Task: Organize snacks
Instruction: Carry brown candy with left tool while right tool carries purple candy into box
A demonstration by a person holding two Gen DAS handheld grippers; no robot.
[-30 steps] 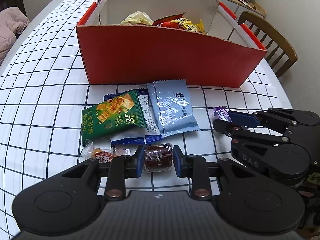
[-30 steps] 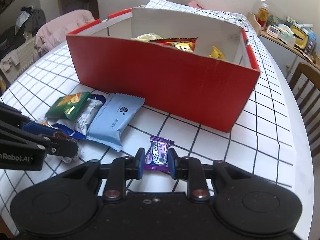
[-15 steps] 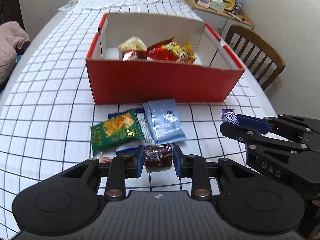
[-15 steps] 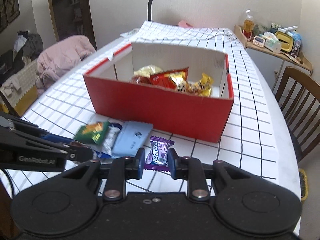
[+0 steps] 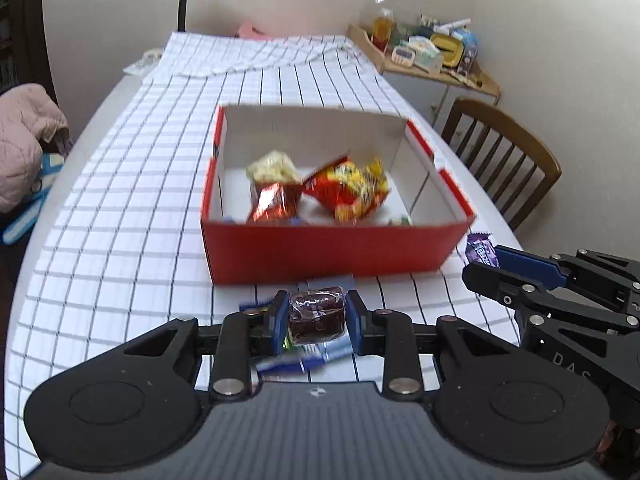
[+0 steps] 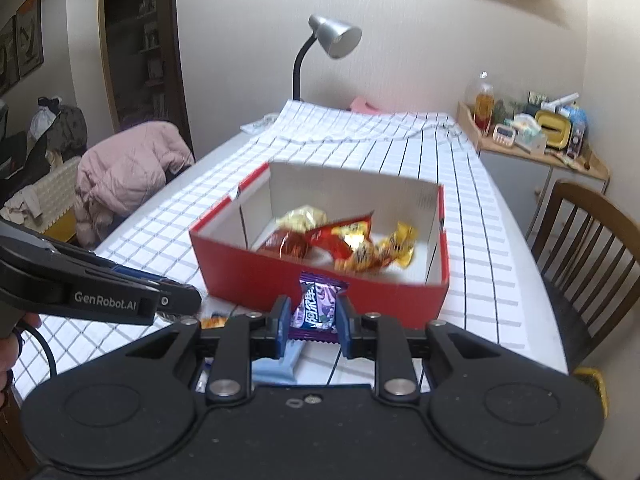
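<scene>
My left gripper [image 5: 317, 317] is shut on a dark brown wrapped candy [image 5: 316, 314], held in the air in front of the red box [image 5: 320, 254]. My right gripper [image 6: 311, 315] is shut on a purple wrapped candy [image 6: 316, 307], also lifted before the red box [image 6: 280, 280]. The purple candy also shows in the left wrist view [image 5: 482, 250]. The open box holds red and yellow snack packs [image 5: 344, 194] and a pale yellow pack [image 5: 272, 166]. A light blue packet [image 6: 276, 364] lies on the table below my right gripper.
The checked tablecloth [image 5: 120, 208] covers the table. A wooden chair [image 6: 580, 256] stands at the right edge. A desk lamp [image 6: 328, 46] stands at the far end. A pink jacket [image 6: 124, 176] hangs on a chair at the left. A cluttered shelf [image 6: 532, 136] is at the back right.
Both grippers have risen well above the table with their candies, so the box's inside now shows from above. The loose packets have dropped below the fingers.
</scene>
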